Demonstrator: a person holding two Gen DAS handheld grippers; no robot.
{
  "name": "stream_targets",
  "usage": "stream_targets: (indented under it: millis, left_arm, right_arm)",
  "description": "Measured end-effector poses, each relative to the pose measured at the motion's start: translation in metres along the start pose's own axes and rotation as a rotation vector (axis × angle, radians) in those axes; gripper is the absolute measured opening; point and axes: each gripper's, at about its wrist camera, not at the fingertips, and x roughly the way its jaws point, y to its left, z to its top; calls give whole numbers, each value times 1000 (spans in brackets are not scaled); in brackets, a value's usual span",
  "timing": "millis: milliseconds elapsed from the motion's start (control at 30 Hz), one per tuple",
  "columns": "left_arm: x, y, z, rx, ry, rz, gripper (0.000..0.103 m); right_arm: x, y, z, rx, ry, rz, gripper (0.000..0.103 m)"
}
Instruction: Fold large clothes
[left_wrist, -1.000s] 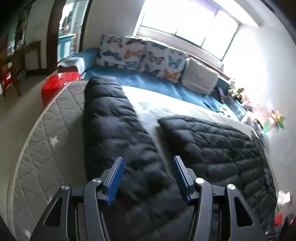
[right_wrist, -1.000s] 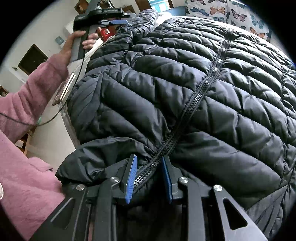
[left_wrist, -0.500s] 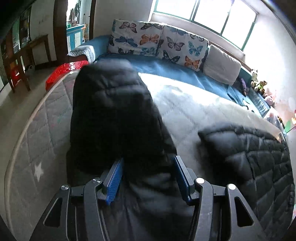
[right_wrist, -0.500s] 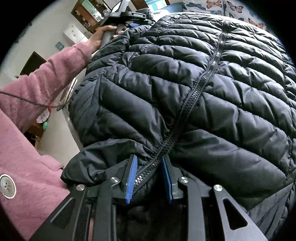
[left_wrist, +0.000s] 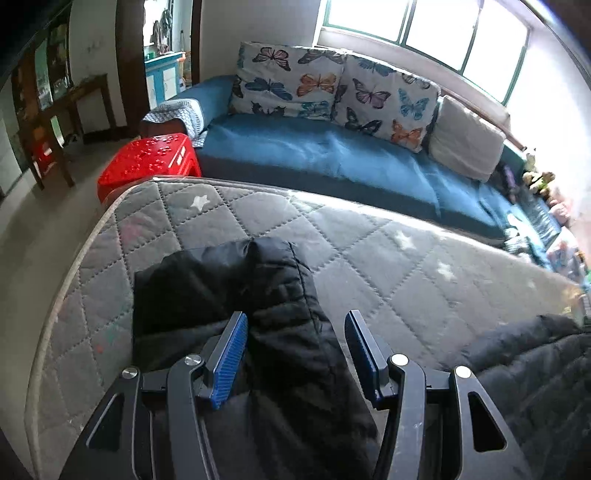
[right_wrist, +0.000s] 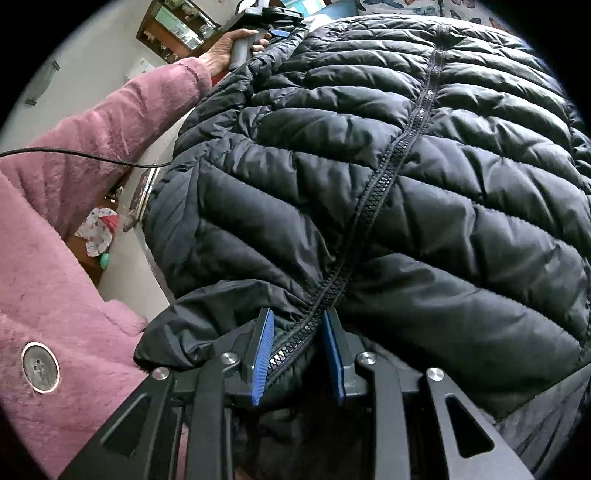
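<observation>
Looking along the left gripper (left_wrist: 293, 350), the left wrist view shows its blue pads spread around a black quilted sleeve (left_wrist: 236, 295); the left pad touches the fabric, the right pad stands clear. The sleeve lies on a grey quilted mattress (left_wrist: 369, 258), before a blue sofa (left_wrist: 332, 155) with butterfly cushions (left_wrist: 325, 85) and a red stool (left_wrist: 147, 158). Only the right wrist view shows the black puffer jacket (right_wrist: 424, 184) body: the right gripper (right_wrist: 297, 347) pinches its zipper (right_wrist: 373, 206) at the near edge. A pink sleeve (right_wrist: 110, 122) and hand (right_wrist: 229, 48) appear upper left.
</observation>
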Motion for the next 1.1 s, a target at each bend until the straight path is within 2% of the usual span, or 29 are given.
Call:
stream_targets:
  millis: [67,100,133,200,300,367,533,700,767,833,867,933,1033,1100]
  left_arm:
    - [-21,8,-2,2,-22,-22,59]
    - [-33,13,-5,-3,-30,-28,64]
    - [-46,20,-9,-13,-37,-29,73]
    - [-70,40,-20,-53,-57,-18,82]
    - [-98,68,-45,-105,-64,-22,83]
    - [-104,83,-65,-134,-30,-36,83]
    - [-98,96,-110,-218,62,-181,83]
    - [-84,96,-134,-282,102,-268,80]
    - [-84,97,-137,-309,84,-295,80]
    - [-77,100,-135,-359,79,-332,65]
    - [-75,101,-135,-381,78,-343,61]
    - [-71,103,-135,-420,80,-360,32]
    - [-81,102,-139,-444,54,-368,19]
    - [-104,89,-135,-385,-1,-323,16]
  right_arm:
    - [0,1,0,-10,-1,-11,31]
    - [1,3,0,-16,-2,-19,31]
    - [1,4,-1,-23,-3,-27,31]
    - [0,8,-2,-35,-3,-41,31]
    - [-1,9,-2,-35,-8,-55,31]
    - [-3,9,-3,-30,-13,-62,31]
    - [2,18,-3,-41,-16,-97,33]
    - [6,25,-1,-53,-10,-128,34]
    - [8,27,-1,-50,-14,-132,35]
    - [6,28,-2,-40,-24,-130,36]
    - [6,28,-3,-33,-30,-127,37]
    - [5,29,-4,-22,-44,-121,37]
    - [1,28,-5,-16,-66,-118,37]
    - [-2,29,-7,-22,-84,-121,37]
